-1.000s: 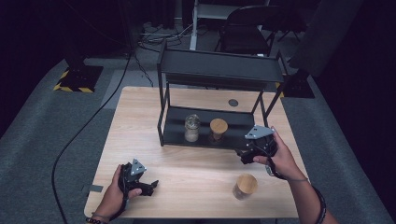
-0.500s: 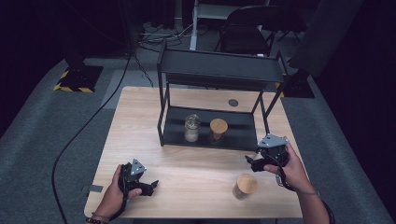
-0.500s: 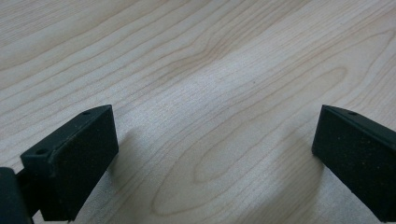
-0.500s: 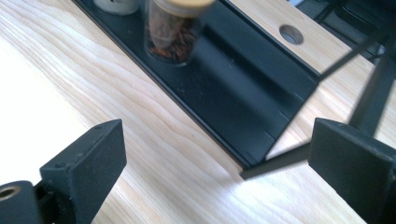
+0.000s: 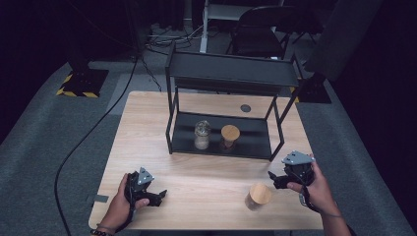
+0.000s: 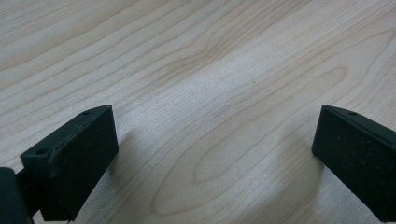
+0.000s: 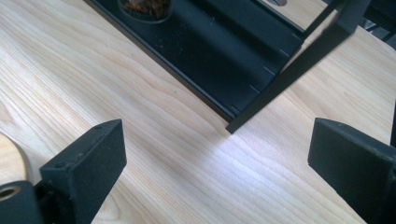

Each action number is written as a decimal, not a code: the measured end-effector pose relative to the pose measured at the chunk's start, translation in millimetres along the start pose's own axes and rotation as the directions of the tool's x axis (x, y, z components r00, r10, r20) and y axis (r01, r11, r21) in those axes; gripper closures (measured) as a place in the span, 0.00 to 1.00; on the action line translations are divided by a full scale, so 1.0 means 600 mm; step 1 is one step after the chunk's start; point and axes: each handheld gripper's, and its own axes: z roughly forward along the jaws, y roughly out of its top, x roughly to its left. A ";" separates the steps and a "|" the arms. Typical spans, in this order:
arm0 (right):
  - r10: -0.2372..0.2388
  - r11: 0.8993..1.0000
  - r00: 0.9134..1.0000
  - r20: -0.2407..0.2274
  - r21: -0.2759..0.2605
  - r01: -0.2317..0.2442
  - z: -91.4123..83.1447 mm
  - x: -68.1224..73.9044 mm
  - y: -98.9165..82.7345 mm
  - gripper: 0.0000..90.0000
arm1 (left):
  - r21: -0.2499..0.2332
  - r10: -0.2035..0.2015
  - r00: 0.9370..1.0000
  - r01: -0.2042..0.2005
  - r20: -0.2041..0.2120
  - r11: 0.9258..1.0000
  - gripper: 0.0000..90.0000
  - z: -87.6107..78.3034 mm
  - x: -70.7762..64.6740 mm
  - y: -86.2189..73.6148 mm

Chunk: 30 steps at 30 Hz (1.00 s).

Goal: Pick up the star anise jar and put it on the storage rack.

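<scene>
A glass jar with a wooden lid (image 5: 259, 195) stands on the table near the front right; its lid edge (image 7: 5, 161) shows beside my right gripper's left jaw. My right gripper (image 5: 273, 180) (image 7: 217, 135) hovers just right of that jar, open, with bare wood between its jaws. Over the front left of the table my left gripper (image 5: 158, 195) (image 6: 217, 126) stands open, nothing between its jaws. On the lower shelf of a black rack (image 5: 231, 73) stand a clear glass jar (image 5: 202, 133) and a second wooden-lidded jar (image 5: 229, 134).
The light wooden table (image 5: 147, 128) carries the rack at its middle back. The rack's front right leg (image 7: 285, 79) and lower shelf (image 7: 219, 51) lie just ahead of my right gripper. A small dark disc (image 5: 245, 108) lies behind the rack. A black cable (image 5: 93, 132) runs along the floor at left.
My right gripper has moved right and toward the table's front edge, away from the rack, sinking a little. Its jaws stay open. The left gripper has kept still.
</scene>
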 end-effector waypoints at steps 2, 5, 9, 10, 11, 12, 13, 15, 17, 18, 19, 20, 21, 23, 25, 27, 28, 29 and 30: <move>-0.006 1.000 1.000 0.005 0.006 0.006 0.002 0.001 -0.007 0.05 | 0.000 0.000 1.000 0.000 0.000 1.000 0.00 0.000 0.000 0.000; -0.012 1.000 1.000 0.010 0.012 0.012 0.005 0.004 -0.017 0.05 | 0.001 0.000 1.000 0.000 0.000 1.000 0.00 0.000 0.000 0.000; -0.005 1.000 1.000 0.004 0.013 0.005 0.011 0.007 -0.033 0.05 | 0.000 0.001 1.000 -0.001 0.000 1.000 0.00 0.000 0.000 0.000; -0.004 1.000 1.000 0.002 0.015 0.004 0.012 0.008 -0.038 0.05 | 0.000 0.001 1.000 -0.001 0.000 1.000 0.00 0.000 0.000 0.000; -0.006 1.000 1.000 0.004 0.015 0.006 0.014 0.008 -0.042 0.05 | 0.001 0.001 1.000 -0.001 0.000 1.000 0.00 0.000 0.000 0.000; -0.008 1.000 1.000 0.006 0.016 0.008 0.015 0.009 -0.045 0.05 | 0.000 0.000 1.000 0.000 0.000 1.000 0.00 0.000 0.000 0.000; -0.007 1.000 1.000 0.005 0.018 0.007 0.015 0.009 -0.049 0.05 | 0.000 0.000 1.000 0.000 0.000 1.000 0.00 0.000 0.000 0.000; -0.008 1.000 1.000 0.004 0.020 0.008 0.018 0.010 -0.056 0.05 | 0.000 0.000 1.000 0.000 0.000 1.000 0.00 0.000 0.000 0.000; -0.009 1.000 1.000 0.006 0.024 0.009 0.020 0.010 -0.062 0.05 | 0.000 0.000 1.000 0.000 0.000 1.000 0.00 0.000 0.000 0.000; -0.006 1.000 1.000 0.005 0.023 0.006 0.021 0.010 -0.066 0.05 | 0.000 0.000 1.000 0.000 0.000 1.000 0.00 0.000 0.000 0.000; -0.004 1.000 1.000 0.000 0.022 0.004 0.022 0.009 -0.069 0.05 | 0.000 0.000 1.000 0.000 0.000 1.000 0.00 0.000 0.000 0.000; -0.003 1.000 1.000 0.001 0.024 0.003 0.023 0.009 -0.071 0.05 | 0.001 0.001 1.000 -0.001 0.000 1.000 0.00 0.000 0.000 0.000; -0.005 1.000 1.000 0.003 0.022 0.005 0.024 0.009 -0.074 0.05 | 0.001 0.000 1.000 0.000 0.000 1.000 0.00 0.000 0.000 0.000; 0.002 1.000 1.000 0.001 0.016 -0.002 0.026 0.008 -0.080 0.05 | 0.000 0.000 1.000 0.000 0.000 1.000 0.00 0.000 0.000 0.000; 0.023 1.000 1.000 -0.012 0.008 -0.023 0.029 0.006 -0.087 0.05 | 0.000 0.001 1.000 -0.001 0.000 1.000 0.00 0.000 0.000 0.000; 0.025 1.000 1.000 -0.009 0.014 -0.025 0.033 0.004 -0.094 0.05 | 0.000 0.000 1.000 0.000 0.000 1.000 0.00 0.000 0.000 0.000; 0.026 1.000 1.000 -0.011 0.017 -0.026 0.036 0.004 -0.098 0.05 | 0.000 0.000 1.000 0.000 0.000 1.000 0.00 0.000 0.000 0.000; 0.031 0.999 0.999 -0.015 0.019 -0.031 0.037 0.003 -0.101 0.05 | 0.000 0.001 1.000 -0.001 0.000 1.000 0.00 0.000 0.000 0.000; 0.033 0.999 0.999 -0.019 0.022 -0.032 0.040 0.003 -0.105 0.05 | 0.000 0.000 1.000 0.000 0.000 1.000 0.00 0.000 0.000 0.000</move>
